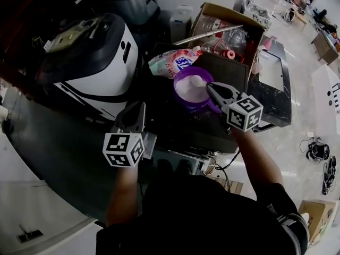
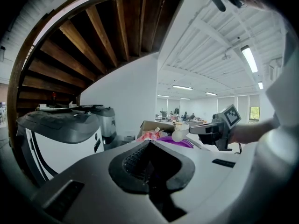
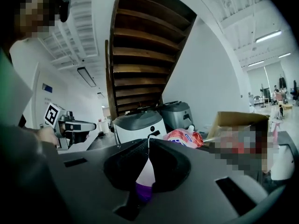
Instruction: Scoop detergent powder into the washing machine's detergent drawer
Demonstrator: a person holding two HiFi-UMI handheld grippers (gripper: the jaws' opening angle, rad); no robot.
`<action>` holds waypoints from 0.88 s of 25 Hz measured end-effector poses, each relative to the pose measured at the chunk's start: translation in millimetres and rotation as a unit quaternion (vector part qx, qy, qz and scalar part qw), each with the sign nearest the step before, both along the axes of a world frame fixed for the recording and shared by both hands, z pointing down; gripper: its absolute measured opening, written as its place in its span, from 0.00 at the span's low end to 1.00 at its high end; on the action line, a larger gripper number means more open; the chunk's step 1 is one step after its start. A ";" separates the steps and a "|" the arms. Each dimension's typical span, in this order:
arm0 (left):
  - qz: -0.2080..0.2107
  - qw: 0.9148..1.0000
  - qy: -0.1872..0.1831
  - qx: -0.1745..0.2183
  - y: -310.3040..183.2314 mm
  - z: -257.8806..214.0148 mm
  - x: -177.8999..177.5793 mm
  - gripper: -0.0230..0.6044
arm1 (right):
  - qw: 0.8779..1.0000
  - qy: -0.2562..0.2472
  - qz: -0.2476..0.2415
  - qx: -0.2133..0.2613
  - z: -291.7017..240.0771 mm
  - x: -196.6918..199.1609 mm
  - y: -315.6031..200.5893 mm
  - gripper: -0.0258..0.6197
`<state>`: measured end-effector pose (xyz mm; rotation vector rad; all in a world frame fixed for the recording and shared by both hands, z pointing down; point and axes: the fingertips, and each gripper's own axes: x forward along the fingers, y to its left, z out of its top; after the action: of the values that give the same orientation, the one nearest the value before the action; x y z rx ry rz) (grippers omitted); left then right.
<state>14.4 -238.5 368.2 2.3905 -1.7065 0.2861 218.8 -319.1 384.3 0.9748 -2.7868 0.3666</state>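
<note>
The right claw (image 1: pixel 210 87) pinches a scoop (image 3: pixel 145 178) over the purple powder tub (image 1: pixel 180 77), while the left claw (image 1: pixel 140 107) sits pressed together, empty.

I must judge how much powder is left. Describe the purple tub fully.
The purple tub is round, plastic-looking, upright and lidless, and white powder fills much of it. It stands on a dark top, close before a pink-and-white pouch and a cardboard box. The right gripper reaches over its right rim, jaws shut on a white scoop just above the rim; contact with the tub cannot be told.
</note>
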 end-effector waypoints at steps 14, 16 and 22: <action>0.004 1.000 0.010 -0.005 -0.6 0.8 -28.7 0.05 | 0.970 0.227 -0.077 0.027 34.1 -48.4 -27.6 0.07; 0.004 1.000 0.012 -0.006 -0.3 2.5 -32.4 0.05 | 0.963 0.253 -0.087 0.027 41.2 -54.0 -31.5 0.07; 0.003 1.000 0.016 -0.009 0.2 6.6 -41.8 0.05 | 0.946 0.310 -0.095 0.026 55.8 -62.8 -40.1 0.07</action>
<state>-27.5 -238.3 374.8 2.3743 -1.6768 0.2630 156.0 -359.2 440.1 0.6685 -2.2848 -0.0442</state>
